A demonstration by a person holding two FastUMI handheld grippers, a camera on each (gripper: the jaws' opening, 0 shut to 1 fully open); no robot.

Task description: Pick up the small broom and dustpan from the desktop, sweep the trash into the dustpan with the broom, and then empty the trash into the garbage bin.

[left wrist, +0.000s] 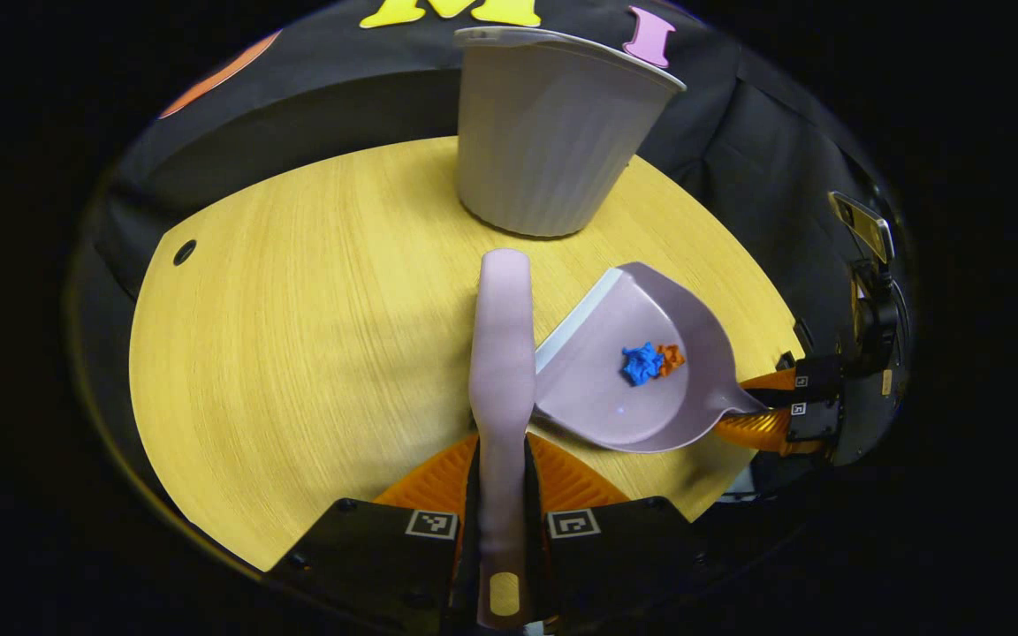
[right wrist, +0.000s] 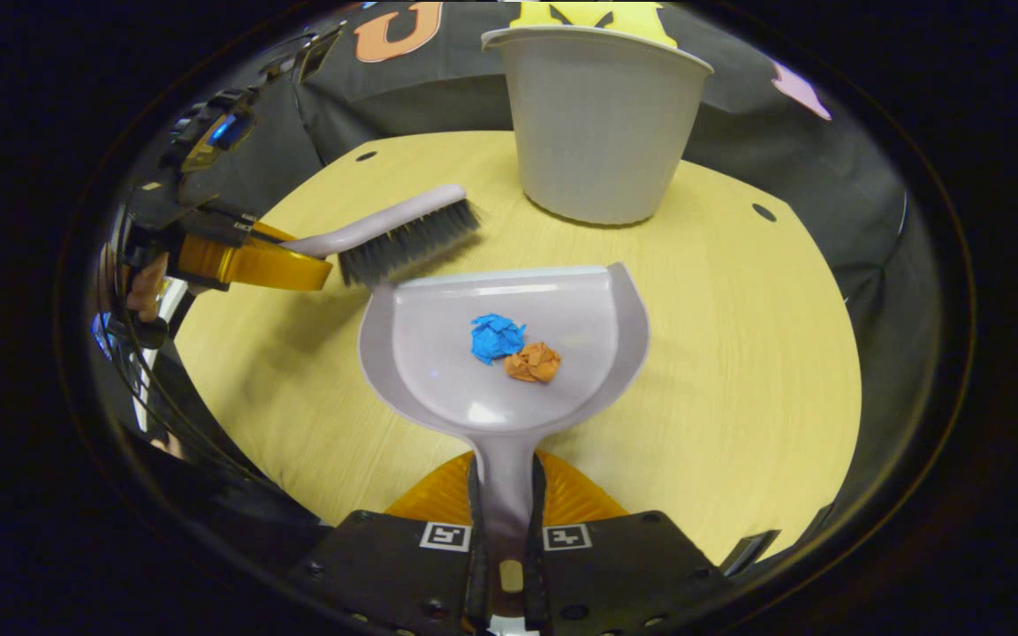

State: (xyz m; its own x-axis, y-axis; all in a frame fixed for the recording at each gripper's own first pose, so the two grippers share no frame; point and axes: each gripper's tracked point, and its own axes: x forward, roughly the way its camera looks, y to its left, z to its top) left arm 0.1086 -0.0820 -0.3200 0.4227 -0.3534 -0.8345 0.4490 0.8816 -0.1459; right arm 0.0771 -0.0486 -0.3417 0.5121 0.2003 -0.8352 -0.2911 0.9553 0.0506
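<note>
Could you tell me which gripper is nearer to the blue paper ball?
Right: the right gripper holds the dustpan containing the ball; the left gripper holds the broom beside it.

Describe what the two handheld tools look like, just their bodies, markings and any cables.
Each tool has a black body carrying two small square black-and-white marker tags near its fingers, seen on the left tool and right tool. In the right gripper view, dark cables trail below the left tool, where part of a hand shows.

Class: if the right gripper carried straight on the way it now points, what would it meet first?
Probably the garbage bin: the right gripper points at it, dustpan leading. Depth is uncertain.
</note>
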